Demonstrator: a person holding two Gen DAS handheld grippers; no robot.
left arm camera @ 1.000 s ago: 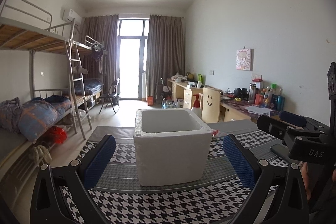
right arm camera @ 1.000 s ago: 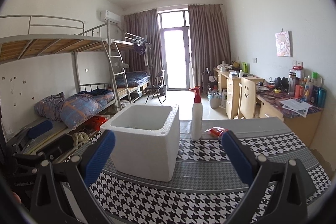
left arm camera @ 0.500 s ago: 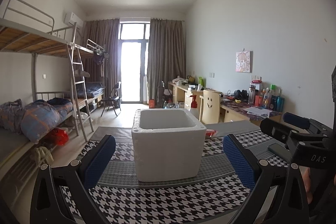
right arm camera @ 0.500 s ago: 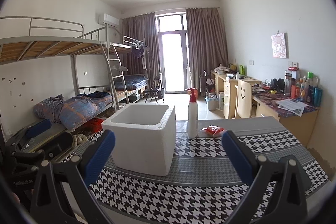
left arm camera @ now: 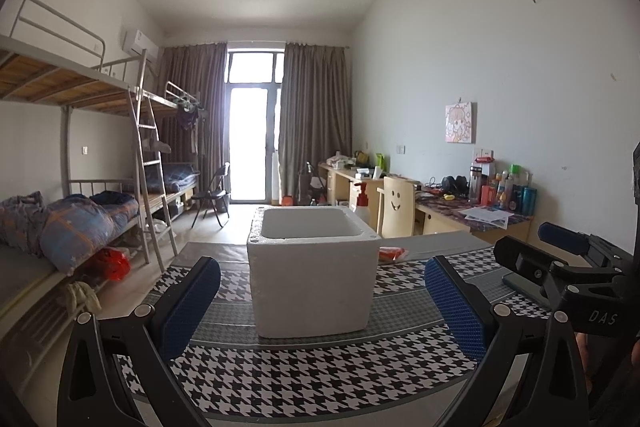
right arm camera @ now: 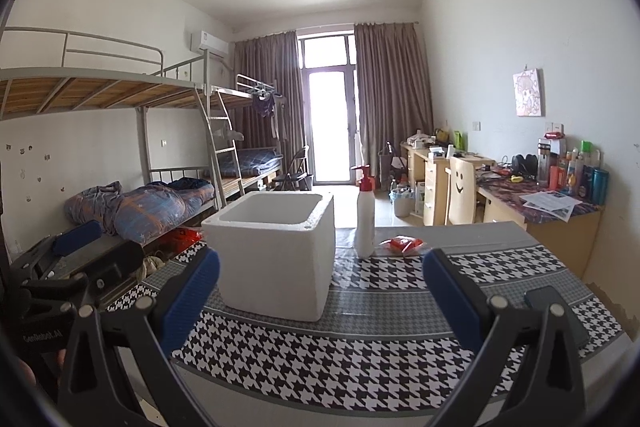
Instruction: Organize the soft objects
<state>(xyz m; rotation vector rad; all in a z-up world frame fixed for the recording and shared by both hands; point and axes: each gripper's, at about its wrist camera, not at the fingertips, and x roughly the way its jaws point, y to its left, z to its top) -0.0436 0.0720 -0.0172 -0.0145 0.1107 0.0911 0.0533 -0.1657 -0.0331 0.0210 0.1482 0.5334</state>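
A white foam box stands open-topped on the houndstooth tablecloth; it also shows in the right wrist view. A red soft packet lies behind it, also seen in the left wrist view. My left gripper is open and empty, held back from the box's near side. My right gripper is open and empty, in front of the box's right corner. Each gripper shows at the edge of the other's view.
A white spray bottle with a red top stands right of the box. A dark phone lies at the table's right edge. Bunk beds stand left, desks and a chair right.
Both grippers have drawn back and tilted upward a little, so the box looks smaller and lower in both views. Nothing on the table has moved.
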